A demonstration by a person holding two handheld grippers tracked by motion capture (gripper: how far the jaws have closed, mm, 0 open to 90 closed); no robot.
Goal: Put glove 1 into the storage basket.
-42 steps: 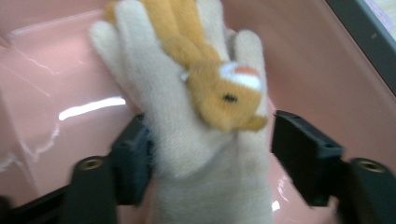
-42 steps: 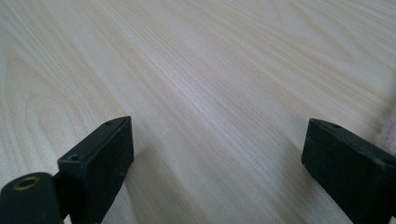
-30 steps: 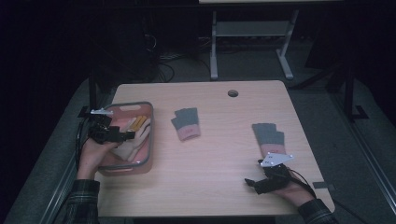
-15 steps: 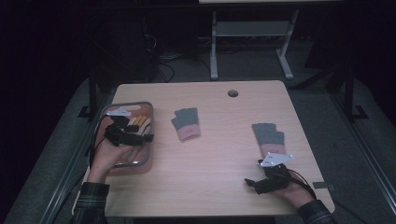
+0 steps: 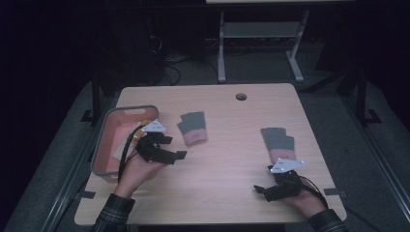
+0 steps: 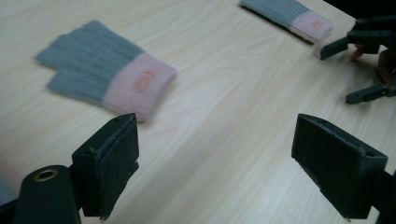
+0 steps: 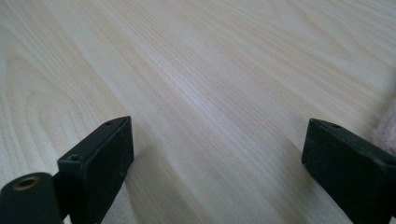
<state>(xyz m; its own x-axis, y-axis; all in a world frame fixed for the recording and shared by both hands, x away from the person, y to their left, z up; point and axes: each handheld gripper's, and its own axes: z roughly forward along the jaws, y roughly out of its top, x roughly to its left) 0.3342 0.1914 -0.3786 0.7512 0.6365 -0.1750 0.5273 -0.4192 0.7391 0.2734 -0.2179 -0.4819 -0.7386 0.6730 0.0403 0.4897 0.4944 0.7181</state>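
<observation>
I read the left gripper (image 5: pixel 175 155) as wide apart and empty, held just right of the pink basket (image 5: pixel 104 140) and aimed at the near glove (image 5: pixel 193 128) — a grey and pink knit lying flat on the table (image 5: pixel 227 159), just ahead of the jaws in the left gripper view. The right gripper (image 5: pixel 261 191) sits low at the front edge, jaws spread, nothing between them — the second glove (image 5: pixel 279 141) lies just beyond it.
</observation>
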